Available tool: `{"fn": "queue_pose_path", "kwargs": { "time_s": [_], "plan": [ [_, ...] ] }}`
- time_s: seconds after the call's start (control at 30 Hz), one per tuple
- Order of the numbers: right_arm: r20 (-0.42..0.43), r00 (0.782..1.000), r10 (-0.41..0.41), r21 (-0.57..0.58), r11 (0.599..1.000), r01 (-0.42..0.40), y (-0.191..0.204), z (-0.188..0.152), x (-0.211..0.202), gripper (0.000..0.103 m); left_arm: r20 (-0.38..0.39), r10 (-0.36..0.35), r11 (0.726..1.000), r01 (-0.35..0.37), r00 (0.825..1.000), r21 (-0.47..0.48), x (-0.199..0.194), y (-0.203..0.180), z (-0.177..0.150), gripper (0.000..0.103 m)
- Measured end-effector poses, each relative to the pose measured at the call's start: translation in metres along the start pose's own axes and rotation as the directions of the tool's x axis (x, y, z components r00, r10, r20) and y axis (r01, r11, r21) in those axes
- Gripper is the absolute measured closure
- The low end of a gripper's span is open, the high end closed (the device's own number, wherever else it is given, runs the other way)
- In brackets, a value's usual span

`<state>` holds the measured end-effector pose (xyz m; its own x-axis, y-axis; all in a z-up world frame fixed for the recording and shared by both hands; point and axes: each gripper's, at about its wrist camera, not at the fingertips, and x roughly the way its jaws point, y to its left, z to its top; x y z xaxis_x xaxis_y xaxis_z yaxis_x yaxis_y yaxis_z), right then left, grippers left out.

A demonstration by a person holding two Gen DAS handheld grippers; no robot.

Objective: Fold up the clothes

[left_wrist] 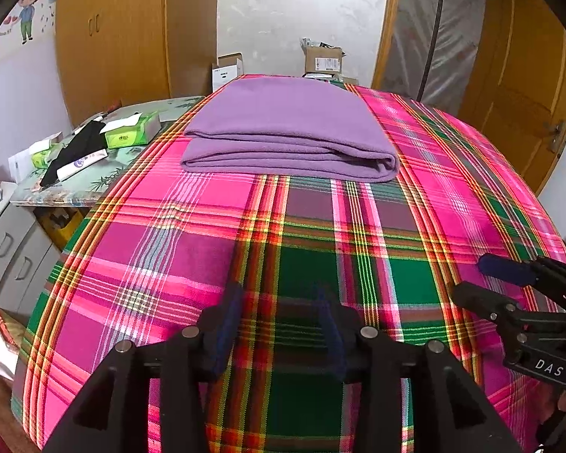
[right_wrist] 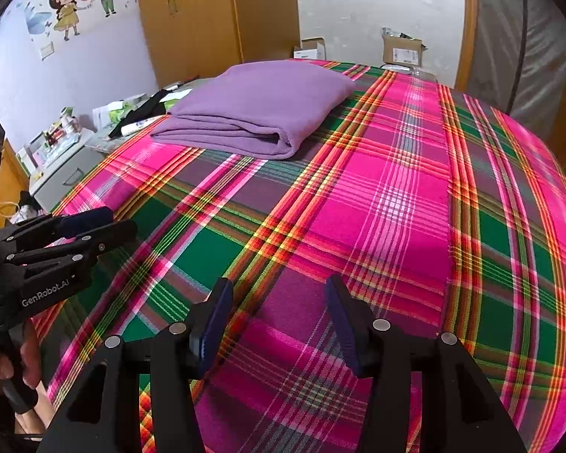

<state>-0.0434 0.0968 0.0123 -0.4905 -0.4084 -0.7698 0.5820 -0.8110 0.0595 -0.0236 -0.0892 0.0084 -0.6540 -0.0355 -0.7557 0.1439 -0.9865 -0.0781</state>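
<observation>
A purple garment [left_wrist: 288, 132] lies folded into a thick flat stack at the far end of a pink and green plaid bedspread [left_wrist: 309, 264]; the right wrist view shows the same garment [right_wrist: 256, 109] at upper left. My left gripper [left_wrist: 281, 302] hovers over the near part of the spread, open, with nothing between its blue pads. My right gripper [right_wrist: 279, 294] is also open and empty over the spread. Each gripper shows in the other's view: the right one [left_wrist: 483, 283] at the right edge, the left one [right_wrist: 113, 222] at the left edge. Both are well short of the garment.
A side table [left_wrist: 94, 185] to the left of the bed carries tissue packs [left_wrist: 132, 132], a black cloth and a tube. Grey drawers [left_wrist: 11, 249] stand below it. Cardboard boxes [left_wrist: 322, 62] sit beyond the bed's far end, wooden wardrobe doors behind. A hand [right_wrist: 3, 362] holds the left gripper's handle.
</observation>
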Motion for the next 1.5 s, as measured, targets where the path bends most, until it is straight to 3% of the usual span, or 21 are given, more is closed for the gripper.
{"fn": "queue_pose_path", "kwargs": {
  "time_s": [0.47, 0.77, 0.93, 1.5],
  "plan": [
    [-0.001, 1.0, -0.012, 0.006, 1.0, 0.012, -0.002, 0.0, 0.0, 0.049, -0.004, 0.031, 0.999, -0.031, 1.0, 0.027, 0.002, -0.006, 0.0, 0.061],
    [-0.001, 1.0, -0.011, 0.005, 1.0, 0.011, -0.002, 0.0, 0.0, 0.049, -0.017, 0.02, 0.998, -0.019, 1.0, 0.056, 0.003, -0.006, 0.002, 0.054],
    [-0.002, 1.0, -0.014, 0.003, 1.0, 0.014, 0.0, 0.0, 0.0, 0.048, -0.031, -0.014, 0.995, 0.018, 0.999, 0.101, 0.007, -0.01, 0.003, 0.038],
    [-0.005, 1.0, -0.02, -0.006, 1.0, 0.02, -0.001, 0.0, 0.0, 0.048, 0.001, -0.01, 0.995, 0.01, 1.0, 0.098, 0.005, -0.011, -0.001, 0.037]
  ]
}}
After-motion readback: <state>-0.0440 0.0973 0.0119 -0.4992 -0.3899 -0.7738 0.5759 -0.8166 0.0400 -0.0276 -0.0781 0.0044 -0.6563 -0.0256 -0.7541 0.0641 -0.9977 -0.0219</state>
